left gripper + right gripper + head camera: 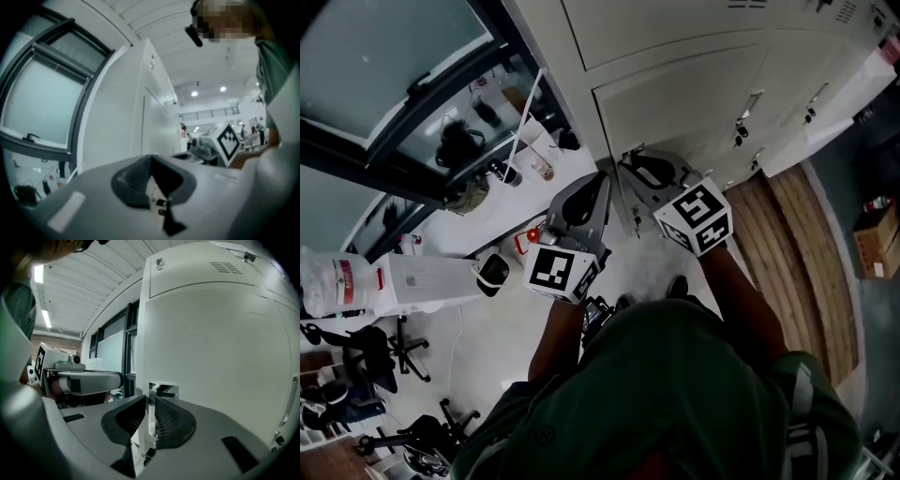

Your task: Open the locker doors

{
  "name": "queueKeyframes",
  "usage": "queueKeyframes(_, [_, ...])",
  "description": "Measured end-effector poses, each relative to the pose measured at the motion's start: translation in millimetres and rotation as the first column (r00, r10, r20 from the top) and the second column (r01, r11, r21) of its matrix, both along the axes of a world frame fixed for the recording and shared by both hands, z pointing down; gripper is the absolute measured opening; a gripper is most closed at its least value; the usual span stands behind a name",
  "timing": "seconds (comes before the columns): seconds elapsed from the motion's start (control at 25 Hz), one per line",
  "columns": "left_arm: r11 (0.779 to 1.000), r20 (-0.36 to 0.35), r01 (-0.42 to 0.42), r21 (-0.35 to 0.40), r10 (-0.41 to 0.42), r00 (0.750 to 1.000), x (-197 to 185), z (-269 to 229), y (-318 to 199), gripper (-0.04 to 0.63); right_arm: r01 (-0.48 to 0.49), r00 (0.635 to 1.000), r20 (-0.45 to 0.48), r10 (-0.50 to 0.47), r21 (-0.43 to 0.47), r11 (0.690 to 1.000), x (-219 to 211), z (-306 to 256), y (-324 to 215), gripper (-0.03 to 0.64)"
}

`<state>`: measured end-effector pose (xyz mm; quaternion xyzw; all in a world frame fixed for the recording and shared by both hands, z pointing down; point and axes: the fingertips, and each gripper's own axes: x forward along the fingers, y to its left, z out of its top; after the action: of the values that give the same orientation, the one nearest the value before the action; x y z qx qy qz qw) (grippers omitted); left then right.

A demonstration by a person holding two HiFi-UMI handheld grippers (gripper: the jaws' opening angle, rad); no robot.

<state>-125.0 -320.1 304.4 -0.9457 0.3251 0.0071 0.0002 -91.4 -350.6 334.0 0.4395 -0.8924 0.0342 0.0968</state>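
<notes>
**Fig. – locker door, both grippers at its edge.** The locker door (211,343) is pale grey and fills most of the R gripper view. It lies flush w/ the vented panel above it. A chrome handle (161,390) sits at the door edge nearest the window (384,66).

(a) R gripper (151,403): I see its jaws closed on the handle. The thin metal tab stands upright between the ribbed pads (174,420) and touches both.

(b) L gripper (150,161): jaw tips are together w/ nothing between them. It is held just beside the R one, pointing along the cabinet's plain side wall (117,117). It does not touch the door.

(c) Head view: both grippers are up against the cabinet corner, and my arms reach in from below.

(d) Surroundings: neighbouring lockers (787,84) w/ small latches run off to the right. A strip of wood floor (797,244) lies in front of them. Office chairs (384,356) stand well apart at lower left, under the window.
</notes>
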Motion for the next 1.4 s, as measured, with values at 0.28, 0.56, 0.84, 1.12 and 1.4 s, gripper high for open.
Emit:
queueKeyframes(0.28, [0.995, -0.003, -0.100, -0.008, 0.100, 0.995, 9, 7, 19, 0.000, -0.083, 0.997, 0.004, 0.083, -0.007, 0.997, 10, 3, 39, 0.058])
queueKeyframes(0.56, [0.961, -0.006, -0.276, -0.025, 0.276, 0.961, 44, 21, 55, 0.051, -0.266, 0.964, -0.016, 0.267, 0.008, 0.964, 41, 5, 87, 0.049])
queueKeyframes(0.84, [0.928, 0.015, -0.371, -0.024, 0.372, 0.928, 89, 24, 98, 0.071, -0.362, 0.932, 0.001, 0.362, 0.009, 0.932, 81, 8, 131, 0.006])
queueKeyframes(1.12, [0.950, 0.059, -0.312, -0.001, 0.311, 0.948, 145, 26, 135, 0.083, -0.316, 0.948, 0.046, 0.315, 0.019, 0.949, 131, 3, 162, 0.006])
queueKeyframes(1.4, [0.992, 0.069, -0.126, 0.011, 0.125, 0.990, 201, 31, 157, 0.080, -0.194, 0.981, 0.029, 0.194, 0.027, 0.981, 188, 0, 187, 0.008])
